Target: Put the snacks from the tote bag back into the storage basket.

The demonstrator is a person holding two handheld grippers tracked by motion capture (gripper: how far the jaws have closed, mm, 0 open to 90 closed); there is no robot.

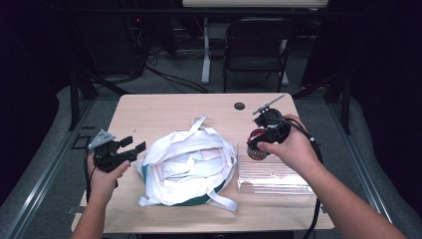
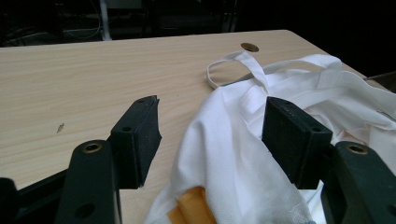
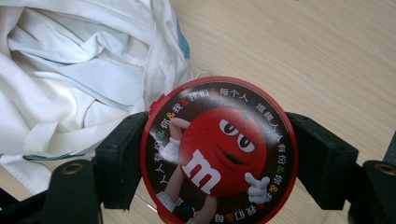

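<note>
A crumpled white cloth bag (image 1: 186, 164) with long straps lies in the middle of the table, a green patch showing at its lower edge. My left gripper (image 1: 133, 146) is open at the bag's left edge; in the left gripper view white fabric (image 2: 233, 154) lies between the spread jaws and against the right one. My right gripper (image 1: 256, 144) is shut on a round red-rimmed M&M's container (image 3: 219, 151) and holds it above the table, just right of the bag (image 3: 79, 70). Its lid shows a red candy character.
A clear ribbed plastic tray (image 1: 273, 174) lies on the table under my right hand. A round cable hole (image 1: 239, 106) sits near the far edge. Beyond the table stand a black folding chair (image 1: 256, 50) and a white desk leg (image 1: 206, 47).
</note>
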